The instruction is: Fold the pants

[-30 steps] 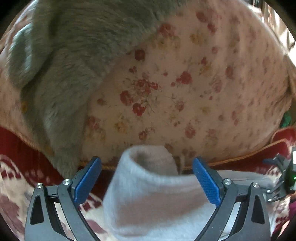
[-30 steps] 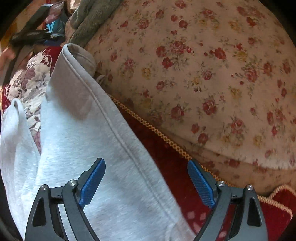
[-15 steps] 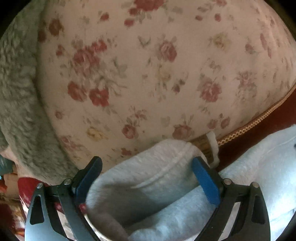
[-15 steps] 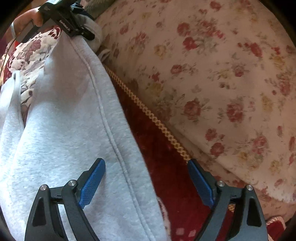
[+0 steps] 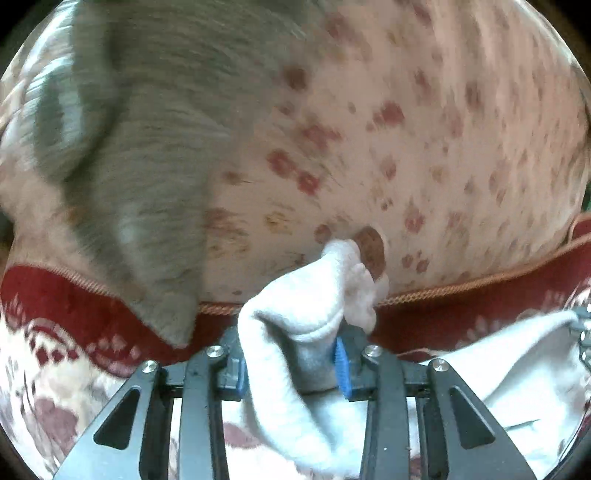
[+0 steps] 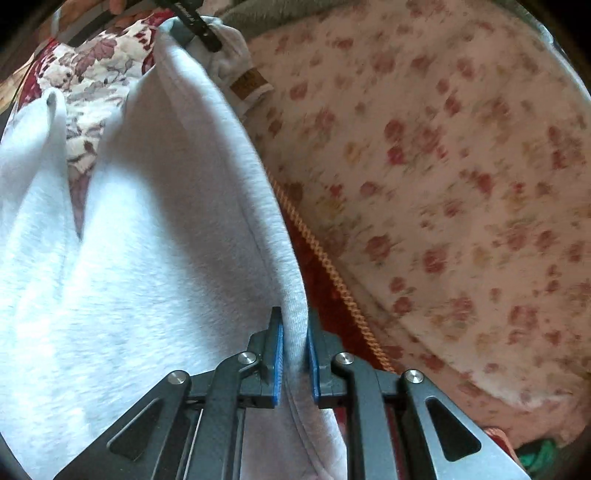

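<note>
Fingers of the left gripper (image 5: 291,365) clamp a bunched end of the pale grey fleece pants (image 6: 155,236); their long edge runs rightward to the right gripper (image 6: 295,354), pinched on its hem. Floral cushion (image 6: 443,192) crowds the far side; the red patterned rug (image 5: 74,354) lies open nearer.

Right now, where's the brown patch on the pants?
In the right wrist view, the brown patch sits top centre on the pants, by the left gripper, against the floral cushion.
</note>
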`<state>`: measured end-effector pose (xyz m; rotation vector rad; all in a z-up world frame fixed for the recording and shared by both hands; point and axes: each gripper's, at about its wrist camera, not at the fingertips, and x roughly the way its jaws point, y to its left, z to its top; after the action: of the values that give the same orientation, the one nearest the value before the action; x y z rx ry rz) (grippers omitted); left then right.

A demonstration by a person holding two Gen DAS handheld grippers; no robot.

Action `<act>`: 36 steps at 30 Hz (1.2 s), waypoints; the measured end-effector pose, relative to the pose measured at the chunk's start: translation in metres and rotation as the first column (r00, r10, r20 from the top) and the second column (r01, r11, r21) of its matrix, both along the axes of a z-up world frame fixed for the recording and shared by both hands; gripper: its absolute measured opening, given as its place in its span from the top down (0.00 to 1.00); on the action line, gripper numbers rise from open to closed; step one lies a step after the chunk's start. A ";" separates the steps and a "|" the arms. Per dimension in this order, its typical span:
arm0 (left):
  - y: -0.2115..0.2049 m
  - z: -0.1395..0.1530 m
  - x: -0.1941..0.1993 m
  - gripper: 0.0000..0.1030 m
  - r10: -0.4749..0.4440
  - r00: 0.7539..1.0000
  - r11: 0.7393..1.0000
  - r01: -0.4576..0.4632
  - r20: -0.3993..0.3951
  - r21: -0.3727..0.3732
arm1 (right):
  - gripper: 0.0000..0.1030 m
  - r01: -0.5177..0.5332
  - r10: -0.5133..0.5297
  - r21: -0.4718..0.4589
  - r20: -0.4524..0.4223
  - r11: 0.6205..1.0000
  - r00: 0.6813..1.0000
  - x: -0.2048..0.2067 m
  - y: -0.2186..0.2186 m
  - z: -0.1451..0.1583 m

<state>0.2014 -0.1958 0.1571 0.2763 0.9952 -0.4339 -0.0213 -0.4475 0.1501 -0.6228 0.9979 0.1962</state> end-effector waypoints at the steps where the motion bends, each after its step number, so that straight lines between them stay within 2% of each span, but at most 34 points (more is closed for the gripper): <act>1: 0.016 0.012 -0.011 0.67 0.031 0.999 0.999 -0.031 0.021 -0.037 | 0.90 0.007 -0.007 -0.003 0.020 1.000 1.000 -0.008 0.004 0.012; 5: 0.057 0.049 -0.037 0.67 0.105 0.993 0.987 -0.097 0.061 -0.126 | 0.90 0.015 -0.015 0.001 0.084 1.000 0.996 -0.044 0.014 0.051; 7: 0.085 0.063 -0.065 0.67 0.131 0.988 0.978 -0.116 0.076 -0.173 | 0.90 0.010 -0.010 0.002 0.113 1.000 0.994 -0.064 0.025 0.071; 11: 0.123 0.073 -0.124 0.67 0.176 0.980 0.957 -0.148 0.096 -0.248 | 0.90 -0.018 0.017 0.010 0.154 1.000 0.988 -0.109 0.050 0.099; 14: 0.158 0.064 -0.170 0.67 0.232 0.969 0.932 -0.195 0.088 -0.305 | 0.90 -0.048 0.044 0.021 0.158 0.999 0.986 -0.152 0.076 0.108; 15: 0.167 0.057 -0.184 0.67 0.249 0.965 0.926 -0.211 0.086 -0.315 | 0.89 -0.062 0.058 0.027 0.149 0.998 0.987 -0.168 0.085 0.106; 17: 0.192 0.039 -0.210 0.67 0.304 0.950 0.890 -0.258 0.068 -0.375 | 0.89 -0.082 0.077 0.031 0.136 0.996 0.988 -0.190 0.097 0.096; 19: 0.216 0.009 -0.227 0.67 0.373 0.928 0.837 -0.334 0.007 -0.434 | 0.89 -0.085 0.078 0.081 0.088 0.993 0.993 -0.209 0.109 0.077; 21: 0.235 -0.018 -0.239 0.69 0.427 0.902 0.786 -0.402 -0.058 -0.469 | 0.89 -0.082 0.078 0.093 0.044 0.992 0.996 -0.221 0.117 0.052; 22: 0.245 -0.035 -0.248 0.71 0.463 0.881 0.758 -0.447 -0.091 -0.475 | 0.89 -0.071 0.069 0.114 0.018 0.991 0.997 -0.224 0.118 0.040; 25: 0.256 -0.061 -0.267 0.72 0.510 0.853 0.739 -0.501 -0.111 -0.450 | 0.89 -0.040 0.047 0.152 -0.039 0.988 0.998 -0.233 0.119 0.009; 28: 0.265 -0.075 -0.282 0.72 0.533 0.836 0.704 -0.523 -0.129 -0.480 | 0.89 0.002 0.008 0.178 -0.053 0.984 0.999 -0.239 0.112 -0.008; 31: 0.273 -0.088 -0.295 0.70 0.561 0.814 0.651 -0.547 -0.151 -0.527 | 0.89 0.053 -0.040 0.231 -0.059 0.972 0.997 -0.239 0.102 -0.011; 36: 0.283 -0.101 -0.303 0.68 0.594 0.787 0.608 -0.576 -0.169 -0.546 | 0.89 0.078 -0.065 0.252 -0.059 0.965 0.996 -0.249 0.106 -0.009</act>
<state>-0.1014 0.0867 0.0565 -0.5993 0.8190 -0.0988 -0.2701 -0.3420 0.1413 -0.3486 1.0228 0.2724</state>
